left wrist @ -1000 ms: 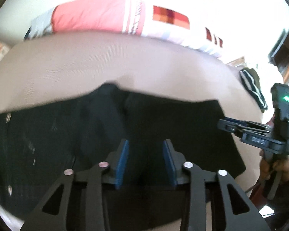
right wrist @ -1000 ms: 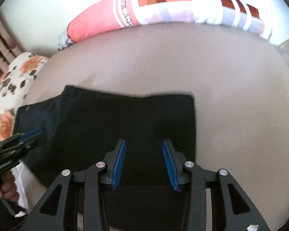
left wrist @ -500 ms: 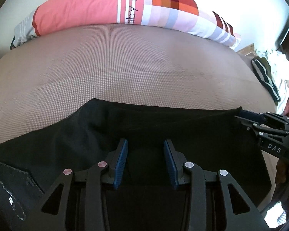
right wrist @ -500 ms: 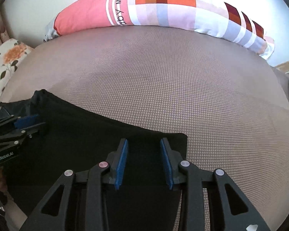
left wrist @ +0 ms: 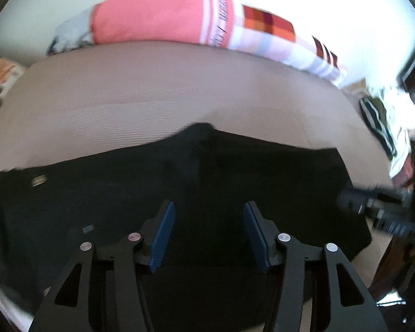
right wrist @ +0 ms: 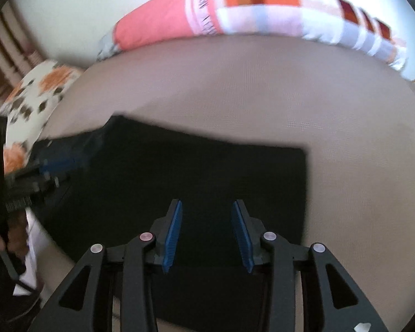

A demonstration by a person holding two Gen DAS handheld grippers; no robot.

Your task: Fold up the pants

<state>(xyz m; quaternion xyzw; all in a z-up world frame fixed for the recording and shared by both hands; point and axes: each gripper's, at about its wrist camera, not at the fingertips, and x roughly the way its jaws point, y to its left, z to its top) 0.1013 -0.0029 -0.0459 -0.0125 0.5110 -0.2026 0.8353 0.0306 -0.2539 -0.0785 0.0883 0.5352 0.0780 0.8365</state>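
Pants (left wrist: 179, 193), black, lie flat on the brown bed (left wrist: 152, 91) under both our tongs. We hold the left tongs (left wrist: 209, 229) wide apart and empty above the cloth, and the right tongs (right wrist: 206, 231) likewise parted, gripping nothing. A long pink-and-checked pillow (right wrist: 235, 11) lines the bed's far edge, a floral cushion (right wrist: 33, 91) sits left, and striped clothes (left wrist: 379, 121) are heaped at right.

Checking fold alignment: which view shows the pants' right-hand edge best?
Right wrist view: the black pants end in a straight edge, fully visible against the bed. Left wrist view shows that edge near the frame's rim, partly behind the right gripper.
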